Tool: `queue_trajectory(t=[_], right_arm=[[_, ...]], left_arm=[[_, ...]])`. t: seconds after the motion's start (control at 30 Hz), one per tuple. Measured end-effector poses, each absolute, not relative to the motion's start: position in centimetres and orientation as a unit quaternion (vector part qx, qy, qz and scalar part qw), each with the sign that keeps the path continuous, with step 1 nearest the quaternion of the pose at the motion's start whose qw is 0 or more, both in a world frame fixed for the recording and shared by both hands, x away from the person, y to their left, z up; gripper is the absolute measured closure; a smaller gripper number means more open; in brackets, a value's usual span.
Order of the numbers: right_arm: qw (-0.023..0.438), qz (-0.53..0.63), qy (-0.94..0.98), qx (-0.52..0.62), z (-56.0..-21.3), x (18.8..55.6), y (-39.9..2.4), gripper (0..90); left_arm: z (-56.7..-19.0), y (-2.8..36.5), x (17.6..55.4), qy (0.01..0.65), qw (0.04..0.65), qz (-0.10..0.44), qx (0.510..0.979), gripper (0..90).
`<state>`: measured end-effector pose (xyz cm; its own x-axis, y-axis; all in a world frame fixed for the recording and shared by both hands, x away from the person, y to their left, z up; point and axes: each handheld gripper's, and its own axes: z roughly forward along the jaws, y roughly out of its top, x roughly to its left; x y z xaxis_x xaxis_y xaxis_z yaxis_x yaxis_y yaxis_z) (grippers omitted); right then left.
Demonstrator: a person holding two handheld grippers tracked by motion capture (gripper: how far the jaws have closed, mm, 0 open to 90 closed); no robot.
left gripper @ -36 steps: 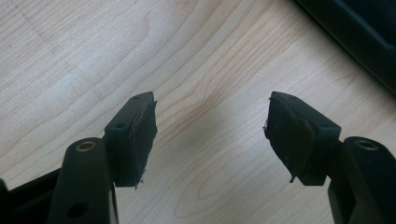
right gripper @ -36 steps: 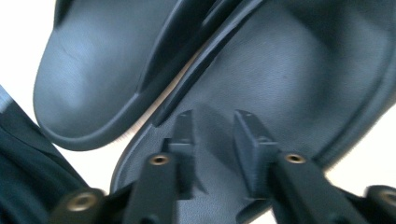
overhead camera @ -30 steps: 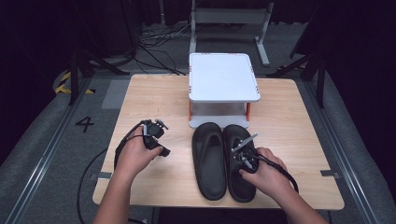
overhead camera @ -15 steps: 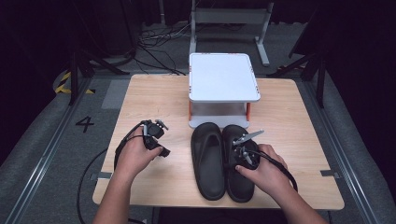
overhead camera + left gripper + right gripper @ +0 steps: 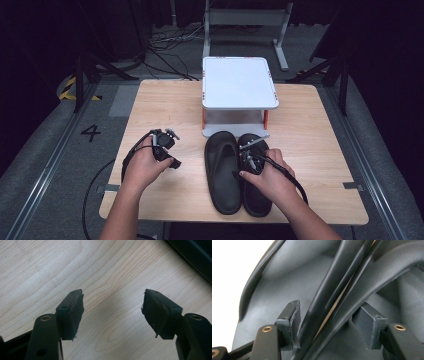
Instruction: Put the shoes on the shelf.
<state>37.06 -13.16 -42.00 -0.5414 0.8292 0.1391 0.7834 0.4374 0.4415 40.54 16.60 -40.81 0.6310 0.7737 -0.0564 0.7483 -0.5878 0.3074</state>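
Right gripper (image 5: 329, 325) open astride both sandals' (image 5: 235, 172) touching inner rims near table's front edge (image 5: 235, 216); probably light, soft, bendy; left gripper (image 5: 112, 312) wide, empty.

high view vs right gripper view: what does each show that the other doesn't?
High view alone: the wooden table, the white stand, the left gripper over bare wood, both hands, and the slippers whole.

Right gripper view alone: its jaws set apart astride the two adjoining inner edges of the slippers, with a thin gap between those edges.

Both: the black slippers and the right gripper at them.
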Motion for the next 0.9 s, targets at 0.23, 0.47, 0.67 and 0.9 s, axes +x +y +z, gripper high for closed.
queue_trajectory(t=[0.23,0.47,0.67,0.9], right_arm=[[0.040,0.216,0.842,0.492,-42.2,37.7,-12.7,52.5],[0.024,0.197,0.834,0.514,-42.0,37.7,-12.7,74.1],[0.020,0.211,0.826,0.522,-41.6,37.7,-13.1,76.2],[0.036,0.237,0.808,0.538,-39.8,38.5,-14.0,76.1]], left_arm=[[-40.8,16.7,40.5,0.430,0.153,0.042,0.889,34.2],[-40.9,16.7,40.6,0.428,0.153,0.042,0.890,34.2],[-40.8,16.7,40.6,0.429,0.154,0.042,0.889,34.2],[-40.7,16.9,40.6,0.428,0.156,0.042,0.889,34.2]])
